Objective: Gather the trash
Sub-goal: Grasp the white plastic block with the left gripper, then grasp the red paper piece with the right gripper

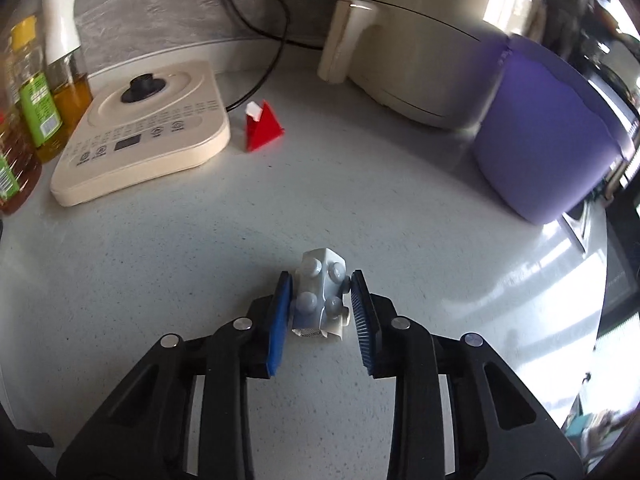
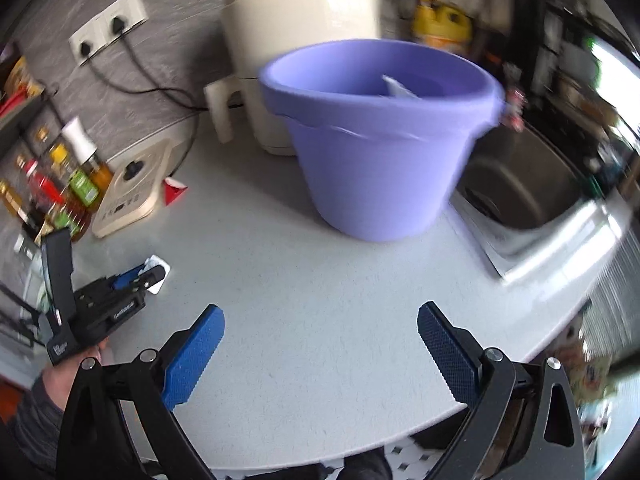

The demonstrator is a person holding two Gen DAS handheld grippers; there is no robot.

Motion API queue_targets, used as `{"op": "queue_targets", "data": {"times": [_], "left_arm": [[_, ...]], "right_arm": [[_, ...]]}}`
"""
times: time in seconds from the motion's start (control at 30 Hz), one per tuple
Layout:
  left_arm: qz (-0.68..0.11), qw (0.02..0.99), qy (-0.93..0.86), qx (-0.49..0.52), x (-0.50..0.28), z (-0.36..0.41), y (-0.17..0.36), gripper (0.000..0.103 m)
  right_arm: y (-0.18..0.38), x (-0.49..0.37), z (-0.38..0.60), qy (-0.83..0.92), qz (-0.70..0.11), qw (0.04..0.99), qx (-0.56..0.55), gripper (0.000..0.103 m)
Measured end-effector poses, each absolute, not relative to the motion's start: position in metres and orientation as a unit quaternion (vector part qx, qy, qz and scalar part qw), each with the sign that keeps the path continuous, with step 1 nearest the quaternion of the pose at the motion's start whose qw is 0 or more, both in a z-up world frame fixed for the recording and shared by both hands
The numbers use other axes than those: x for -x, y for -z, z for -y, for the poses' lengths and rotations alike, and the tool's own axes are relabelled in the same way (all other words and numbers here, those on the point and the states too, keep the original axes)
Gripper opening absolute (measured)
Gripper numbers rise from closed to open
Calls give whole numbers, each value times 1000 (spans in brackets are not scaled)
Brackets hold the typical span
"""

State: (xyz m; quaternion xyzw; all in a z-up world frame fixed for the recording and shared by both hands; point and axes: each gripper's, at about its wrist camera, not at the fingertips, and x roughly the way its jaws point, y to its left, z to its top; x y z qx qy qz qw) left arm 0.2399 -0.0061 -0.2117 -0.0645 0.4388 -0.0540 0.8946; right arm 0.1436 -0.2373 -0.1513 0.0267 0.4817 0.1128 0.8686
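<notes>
A crumpled white pill blister pack [image 1: 320, 294] sits between the blue pads of my left gripper [image 1: 320, 294], which is shut on it at the counter surface. From the right wrist view the left gripper [image 2: 154, 274] shows at the left with the pack [image 2: 157, 264] in it. A red folded paper wedge [image 1: 262, 126] lies by the beige base, also seen in the right wrist view [image 2: 174, 192]. The purple bin [image 2: 380, 136] stands mid-counter with a white scrap [image 2: 398, 88] inside; it also shows at the right of the left wrist view [image 1: 552, 140]. My right gripper [image 2: 320, 332] is open and empty above the counter.
A beige appliance base [image 1: 140, 132] and oil and sauce bottles [image 1: 48, 92] stand at the left. A cream air fryer [image 1: 420, 48] stands behind the bin. A steel sink [image 2: 520, 184] lies to the right. Black cords [image 1: 260, 20] run along the back wall.
</notes>
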Motion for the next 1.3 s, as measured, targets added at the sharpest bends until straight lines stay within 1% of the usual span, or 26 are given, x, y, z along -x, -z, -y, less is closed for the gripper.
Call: {"op": "queue_targets", "data": {"times": [0.07, 0.13, 0.27, 0.37, 0.4, 0.5, 0.57, 0.63, 0.77, 0.93, 1.0, 1.07, 1.1, 1.13, 1.23, 1.3], "left_arm": [[-435, 897, 33, 69, -241, 2, 205, 29], [-428, 900, 10, 79, -240, -7, 196, 29], [-419, 902, -34, 98, -233, -25, 184, 29], [-410, 900, -72, 128, -225, -45, 179, 29], [-406, 899, -83, 140, -222, -50, 178, 29], [-389, 897, -119, 170, -211, -63, 176, 29], [-379, 895, -141, 188, -207, -70, 179, 29], [-369, 892, -161, 207, -198, -76, 181, 29], [-347, 883, -197, 247, -185, -87, 187, 29], [-325, 874, -223, 284, -175, -91, 194, 29], [-324, 873, -228, 286, -174, -93, 197, 29], [-325, 872, -228, 286, -175, -93, 198, 29], [-326, 872, -227, 286, -178, -94, 197, 29], [-326, 873, -225, 283, -179, -94, 197, 29], [-328, 878, -215, 274, -186, -97, 191, 29], [-327, 883, -206, 267, -186, -97, 185, 29]], "right_arm": [[154, -152, 223, -149, -482, 863, -19, 94], [159, -162, 201, -198, -483, 853, 1, 89], [163, -187, 160, -276, -476, 834, 35, 86], [163, -206, 127, -325, -469, 819, 61, 78], [163, -211, 117, -337, -468, 814, 69, 73], [165, -232, 90, -377, -469, 795, 80, 70], [170, -248, 71, -393, -475, 783, 83, 68], [175, -261, 56, -397, -477, 779, 93, 63], [183, -284, 24, -408, -469, 774, 119, 60], [198, -310, -13, -407, -475, 768, 137, 50], [204, -320, -20, -399, -476, 772, 131, 49], [209, -329, -27, -393, -479, 775, 123, 36], [211, -331, -29, -394, -480, 774, 123, 22], [214, -333, -32, -394, -481, 773, 128, 10], [214, -334, -32, -407, -484, 764, 125, 3], [204, -329, -26, -415, -477, 765, 123, 3]]}}
